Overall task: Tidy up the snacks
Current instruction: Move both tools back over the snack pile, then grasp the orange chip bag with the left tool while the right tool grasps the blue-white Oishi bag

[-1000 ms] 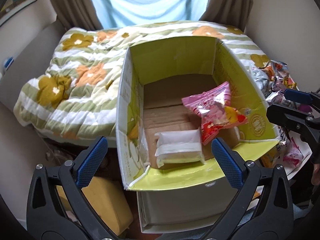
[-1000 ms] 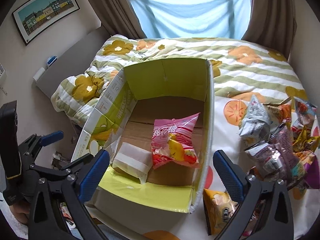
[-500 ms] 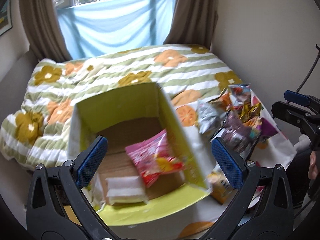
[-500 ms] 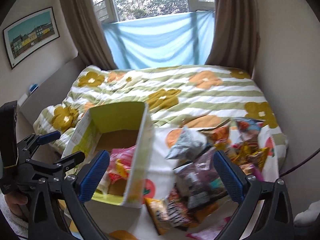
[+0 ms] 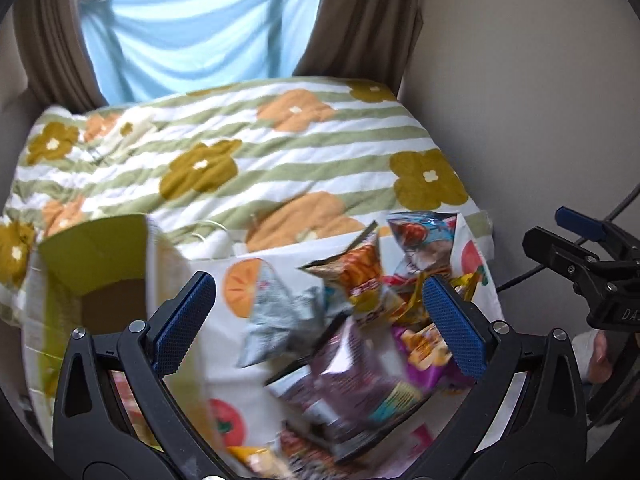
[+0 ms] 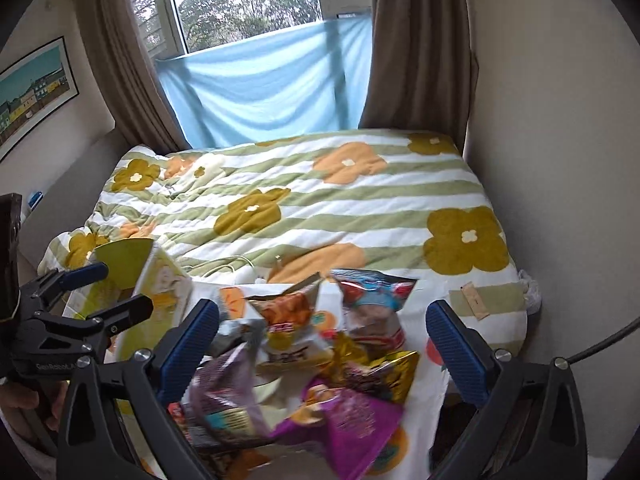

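one green carton point(image 5: 92, 264) sits on the bed point(image 5: 240, 168), its contents blurred; right of the carton lies a heap of roughly seven snack bags point(image 6: 320, 352). left claw point(image 5: 316, 324) and right claw point(image 6: 322, 344) both gape empty above the heap

Both wrist views look forward and downward from above the near end of the bed point(image 6: 320, 208), facing the window point(image 6: 256, 0). The left view sits just left of the right one, close over the snack pile point(image 5: 360, 320). Both share the pile, the box point(image 5: 100, 264) and the bed; motion blur probably hides finer detail nearby.
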A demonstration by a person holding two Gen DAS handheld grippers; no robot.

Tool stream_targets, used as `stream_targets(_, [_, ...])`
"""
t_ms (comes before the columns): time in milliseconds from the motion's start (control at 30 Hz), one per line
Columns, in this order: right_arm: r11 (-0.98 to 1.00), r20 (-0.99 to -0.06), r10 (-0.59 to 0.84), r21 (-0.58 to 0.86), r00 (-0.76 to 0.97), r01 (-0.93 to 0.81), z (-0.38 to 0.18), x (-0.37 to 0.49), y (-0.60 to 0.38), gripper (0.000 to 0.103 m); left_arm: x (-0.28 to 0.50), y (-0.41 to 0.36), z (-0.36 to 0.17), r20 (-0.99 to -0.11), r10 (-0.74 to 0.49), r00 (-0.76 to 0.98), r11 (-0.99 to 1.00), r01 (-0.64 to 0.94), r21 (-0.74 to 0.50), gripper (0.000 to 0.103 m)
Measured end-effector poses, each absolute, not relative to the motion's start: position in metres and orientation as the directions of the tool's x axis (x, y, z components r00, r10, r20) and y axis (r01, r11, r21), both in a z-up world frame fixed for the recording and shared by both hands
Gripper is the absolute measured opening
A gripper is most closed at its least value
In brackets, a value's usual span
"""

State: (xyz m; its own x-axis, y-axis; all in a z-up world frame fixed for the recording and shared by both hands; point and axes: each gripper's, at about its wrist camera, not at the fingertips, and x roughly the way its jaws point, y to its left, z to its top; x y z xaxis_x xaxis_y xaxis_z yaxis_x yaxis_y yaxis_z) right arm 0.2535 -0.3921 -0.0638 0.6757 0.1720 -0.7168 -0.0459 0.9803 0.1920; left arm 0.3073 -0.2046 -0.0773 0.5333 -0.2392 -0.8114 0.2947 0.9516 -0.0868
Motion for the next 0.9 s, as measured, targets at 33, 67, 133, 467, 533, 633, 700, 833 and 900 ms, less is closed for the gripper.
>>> stream_targets(33, [0.976, -0.723, 0.188, 0.211, 0.665, -0.047, -0.071, 0.260, -0.402, 0.103, 0.312, -0.213, -0.086, -0.822, -0.234, 0.519, 0.954, 0.286, -0.091, 0.103])
stream_targets(67, [0.972, -0.729, 0.204, 0.231, 0.653, -0.046, -0.078, 0.268, -0.411, 0.103, 0.318, -0.222, -0.096, -0.835, -0.225, 0.502, 0.957, 0.276, -0.092, 0.103])
stream_targets(133, [0.962, -0.743, 0.233, 0.270, 0.627, -0.037, -0.096, 0.283, -0.426, 0.103, 0.328, -0.234, -0.112, -0.850, -0.218, 0.479, 0.959, 0.265, -0.097, 0.103])
stream_targets(467, [0.929, -0.798, 0.328, 0.370, 0.505, -0.018, -0.175, 0.334, -0.450, 0.103, 0.374, -0.268, -0.191, -0.929, -0.143, 0.341, 0.967, 0.247, -0.059, 0.100])
stream_targets(533, [0.924, -0.803, 0.340, 0.382, 0.489, -0.016, -0.186, 0.340, -0.448, 0.103, 0.379, -0.270, -0.201, -0.936, -0.138, 0.323, 0.967, 0.249, -0.056, 0.098])
stream_targets(633, [0.923, -0.814, 0.344, 0.384, 0.469, -0.009, -0.199, 0.348, -0.447, 0.103, 0.386, -0.272, -0.215, -0.946, -0.138, 0.294, 0.965, 0.257, -0.061, 0.097])
stream_targets(700, [0.926, -0.821, 0.341, 0.378, 0.457, -0.013, -0.207, 0.354, -0.445, 0.103, 0.388, -0.274, -0.224, -0.953, -0.131, 0.274, 0.963, 0.264, -0.056, 0.096])
stream_targets(833, [0.937, -0.842, 0.328, 0.349, 0.428, -0.030, -0.221, 0.363, -0.439, 0.103, 0.394, -0.274, -0.238, -0.965, -0.133, 0.226, 0.961, 0.269, -0.070, 0.087])
stream_targets(900, [0.939, -0.848, 0.325, 0.342, 0.418, -0.036, -0.227, 0.366, -0.436, 0.103, 0.397, -0.276, -0.242, -0.969, -0.122, 0.215, 0.959, 0.275, -0.060, 0.082])
